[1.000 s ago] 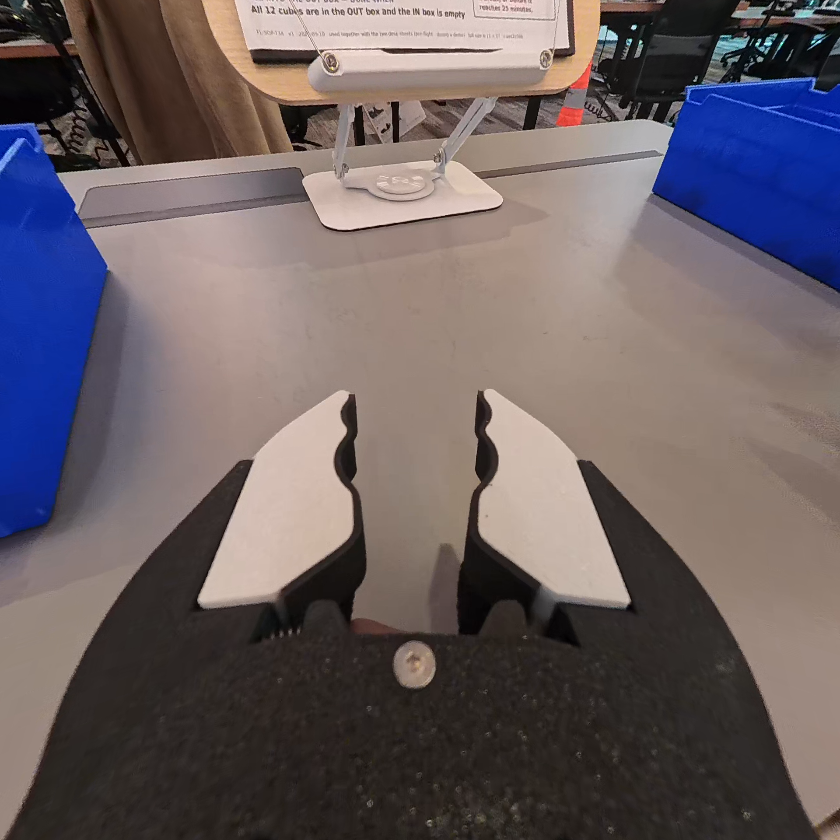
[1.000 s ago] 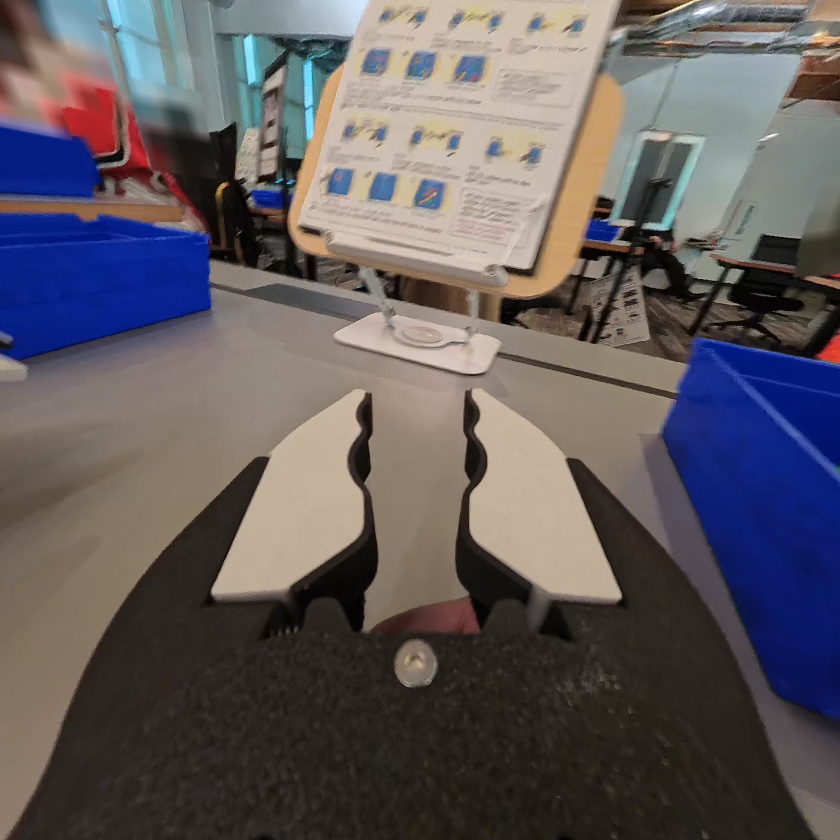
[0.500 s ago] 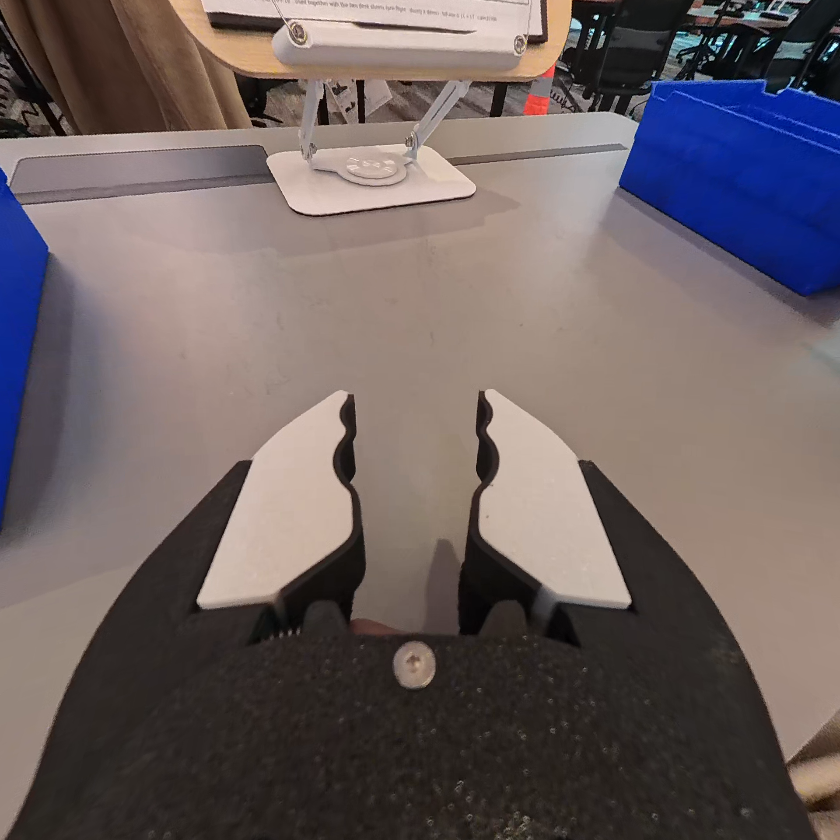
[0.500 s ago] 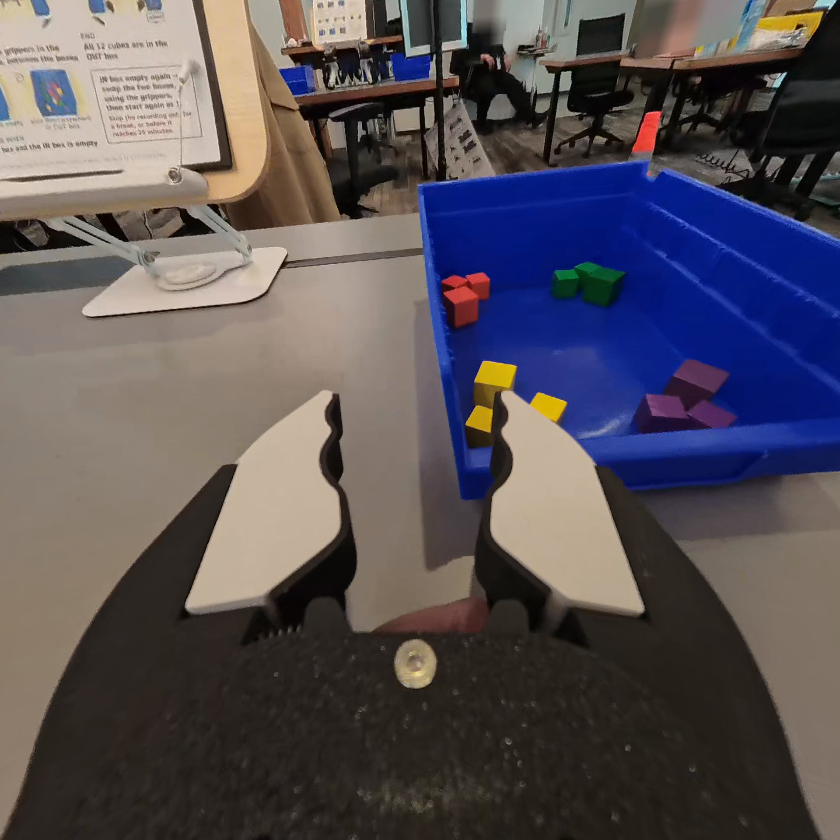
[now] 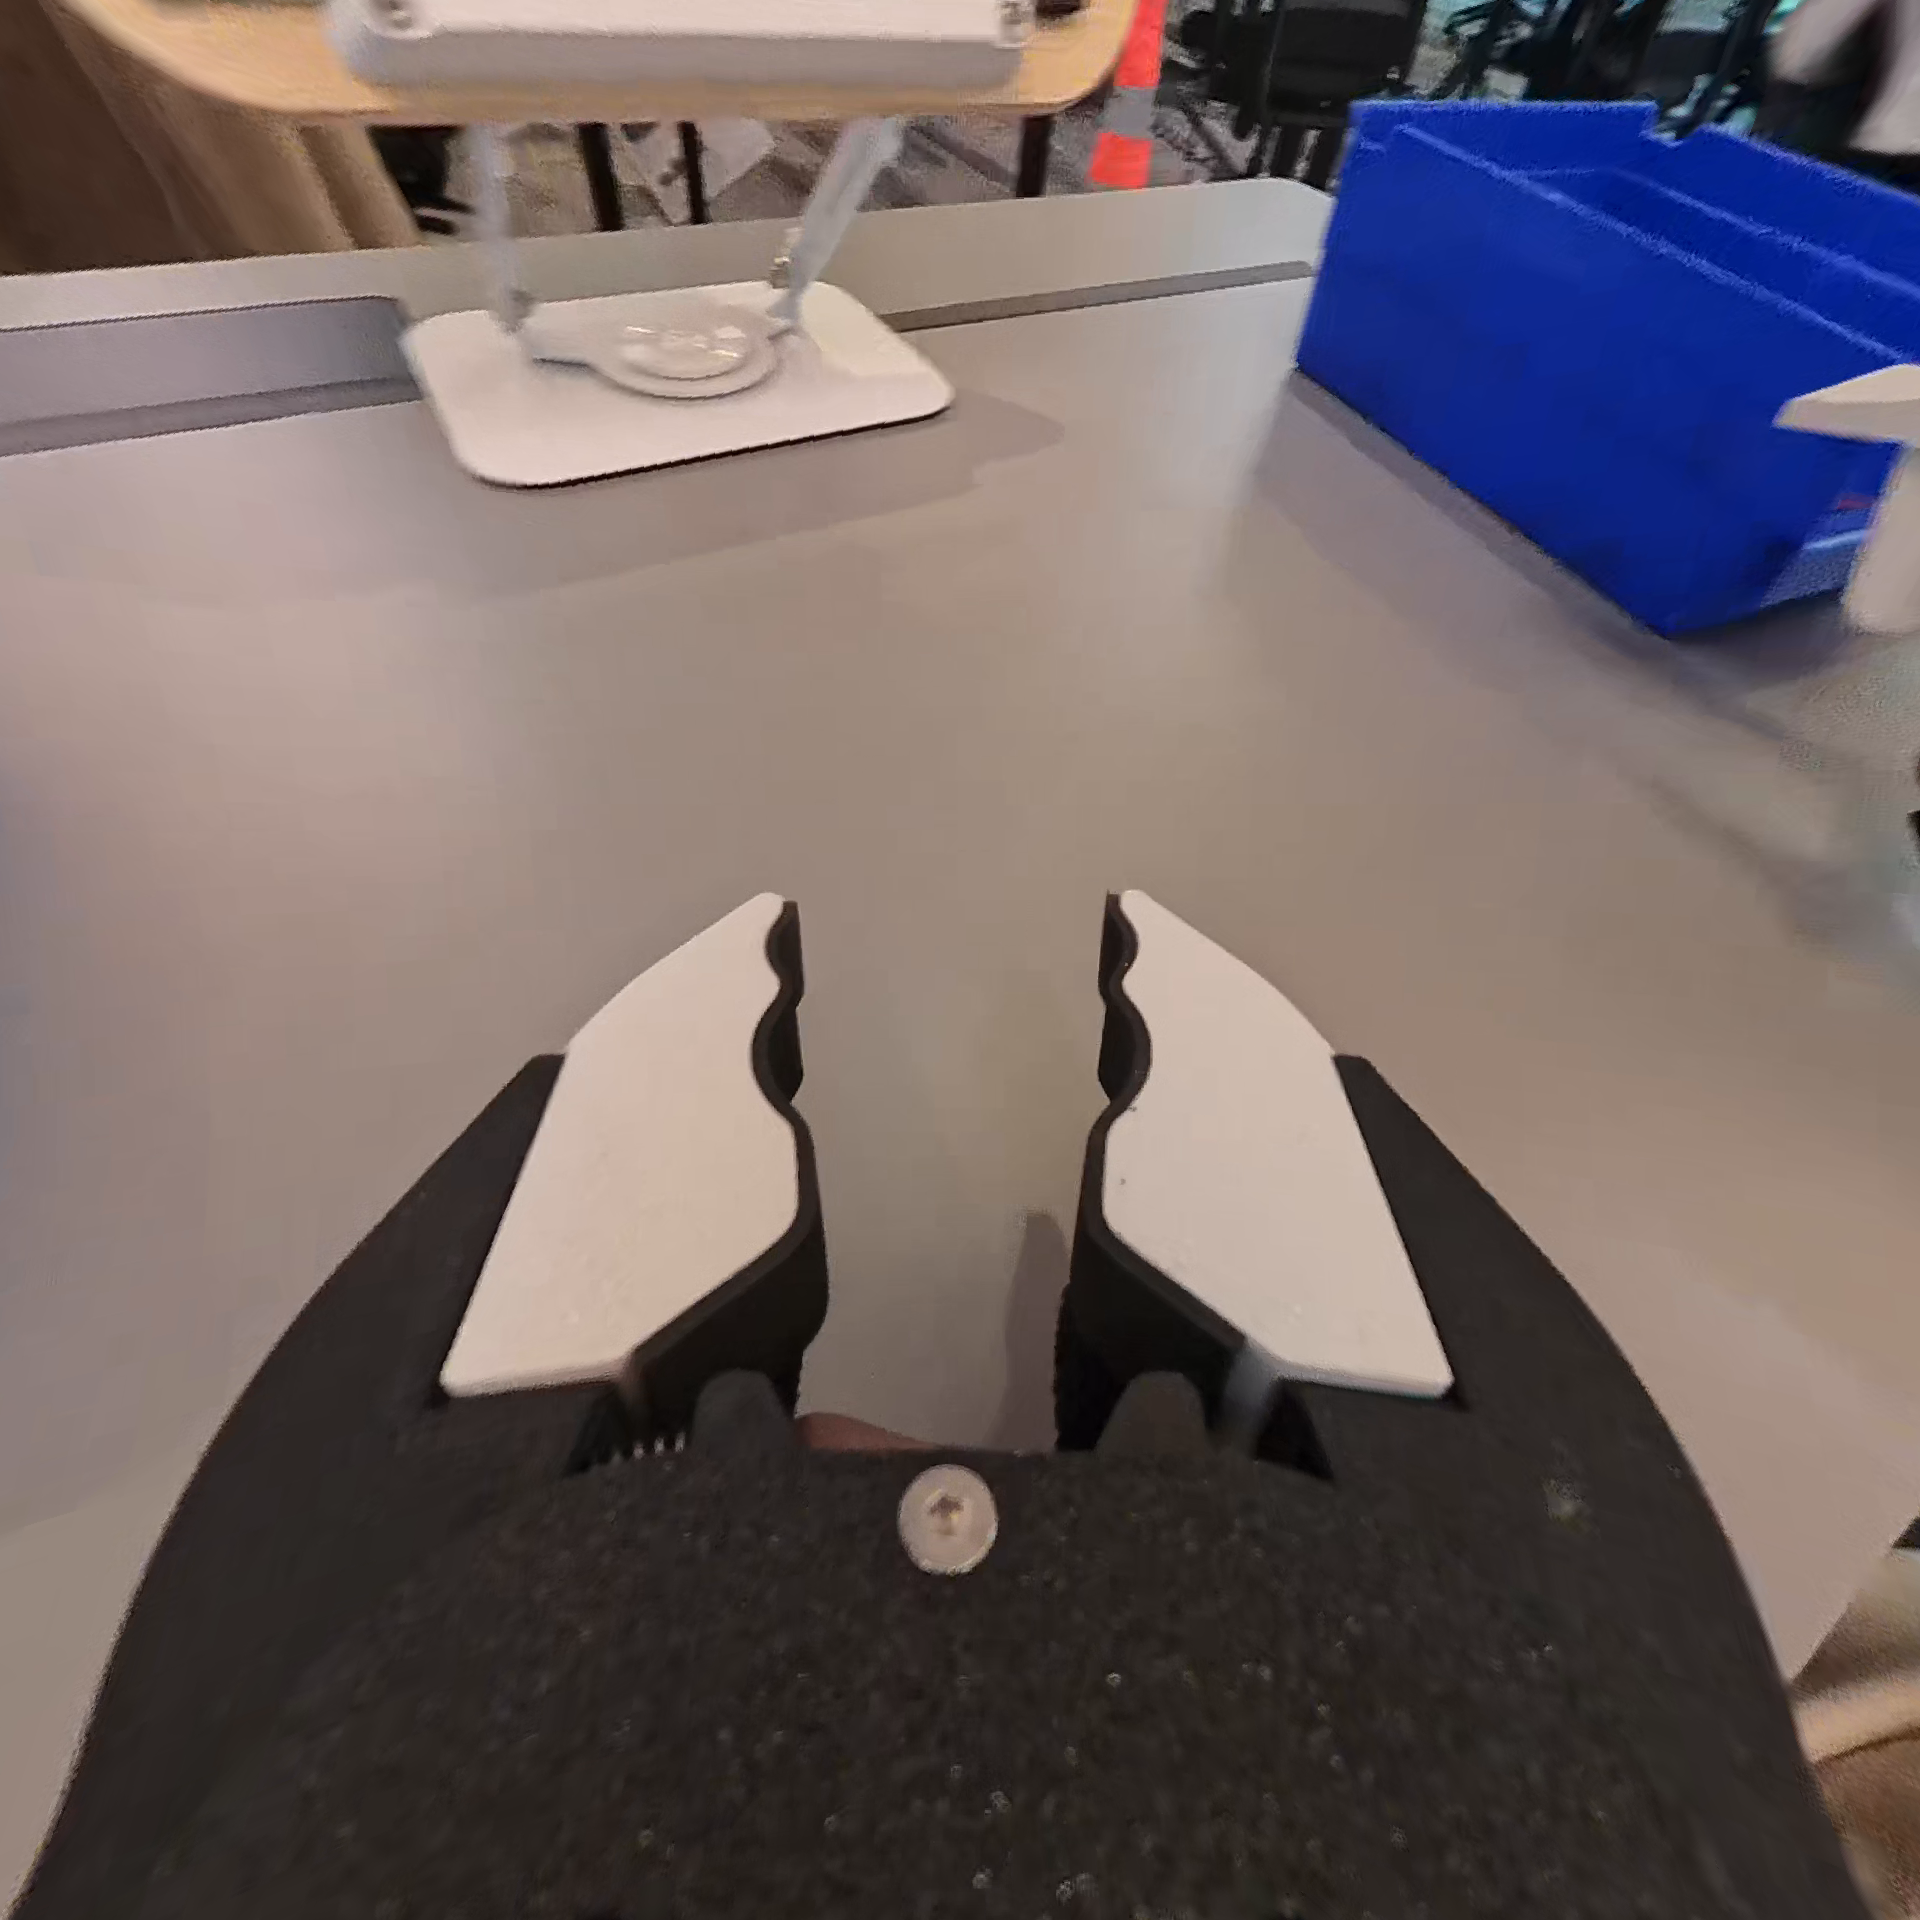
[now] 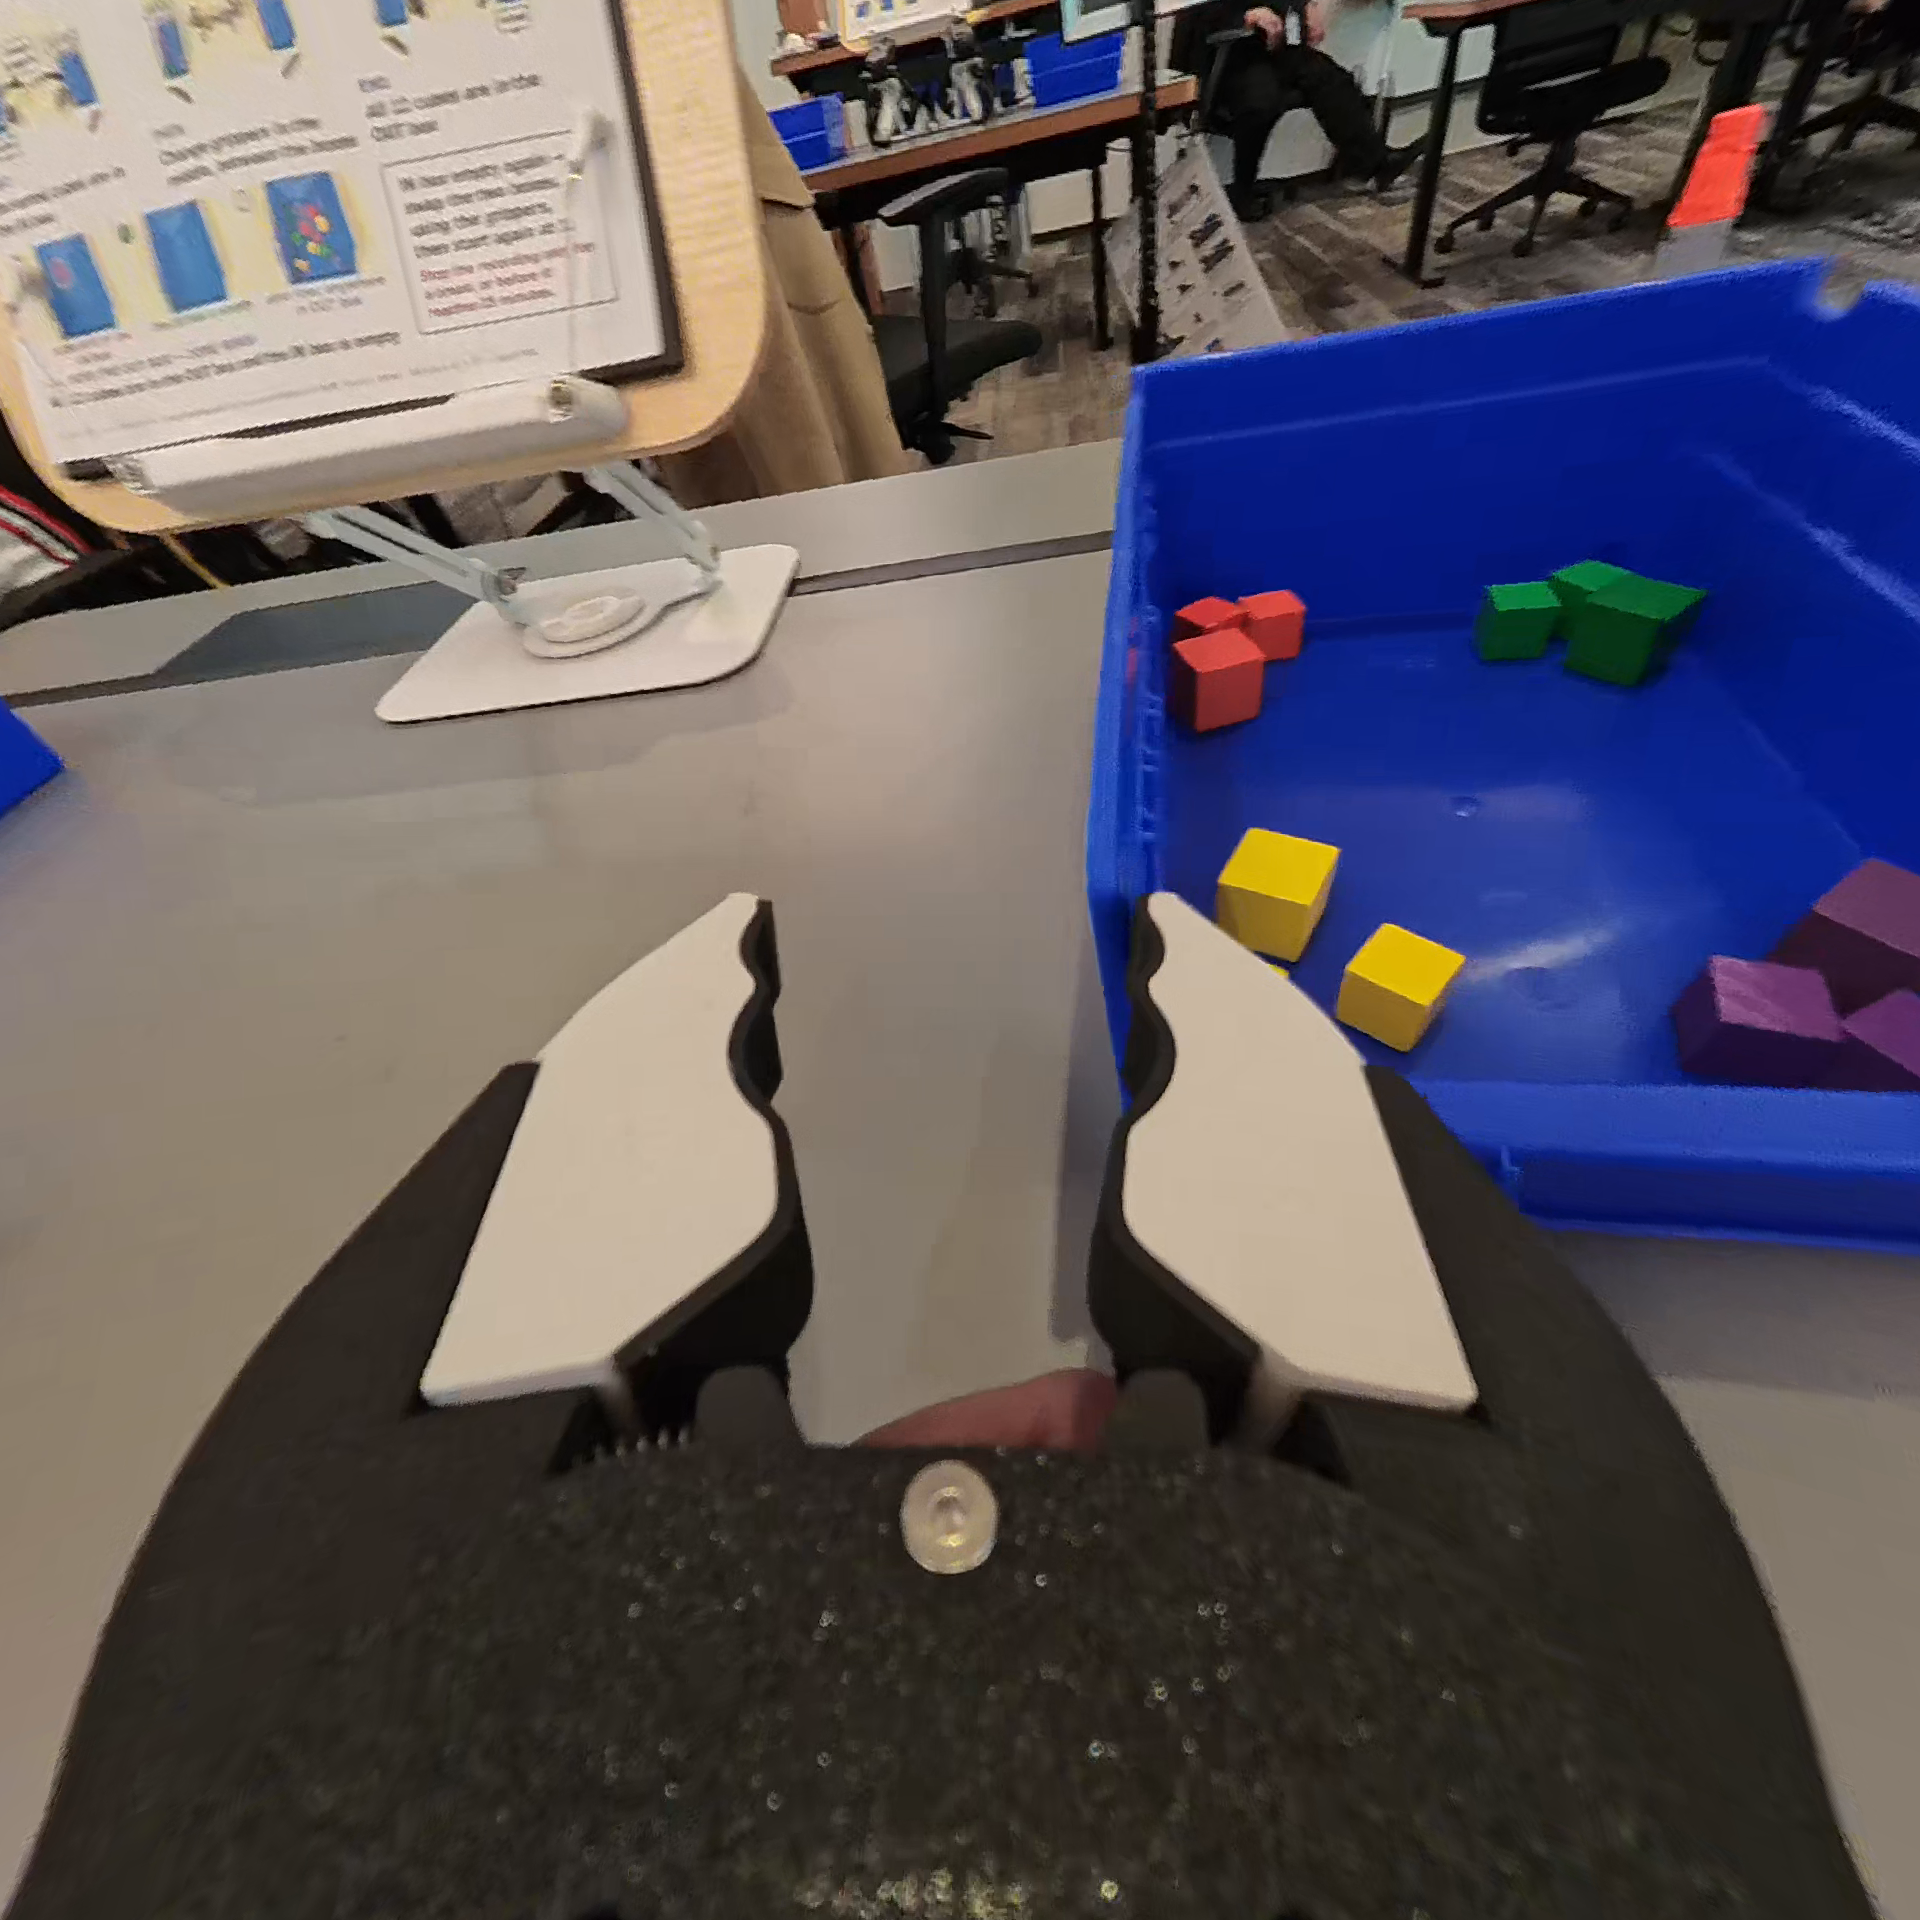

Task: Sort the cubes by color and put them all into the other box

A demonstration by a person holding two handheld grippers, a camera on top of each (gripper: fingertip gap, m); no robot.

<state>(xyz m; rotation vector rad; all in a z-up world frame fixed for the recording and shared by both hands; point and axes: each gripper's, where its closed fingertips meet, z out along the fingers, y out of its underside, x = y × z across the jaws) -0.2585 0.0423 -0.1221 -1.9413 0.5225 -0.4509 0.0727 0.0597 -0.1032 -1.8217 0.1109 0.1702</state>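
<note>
In the right wrist view a blue box (image 6: 1662, 1174) stands on the grey table at the right. It holds red cubes (image 6: 1218, 675) at the back left, green cubes (image 6: 1616, 623) at the back, yellow cubes (image 6: 1276, 891) at the front left and purple cubes (image 6: 1766, 1018) at the front right, grouped by colour. My right gripper (image 6: 951, 914) is open and empty, just left of the box's front corner. My left gripper (image 5: 951, 909) is open and empty over bare table; the same box (image 5: 1579, 395) shows at its far right.
A white stand (image 6: 592, 634) holds a wooden board with an instruction sheet (image 6: 312, 229) at the table's back; it also shows in the left wrist view (image 5: 675, 384). A corner of a second blue box (image 6: 21, 758) is at the left. Chairs and desks lie behind.
The right gripper swung right from the stand toward the cube box, moved closer and opened wider. The left view shifted right; the left blue box left view and the right gripper's tip appeared.
</note>
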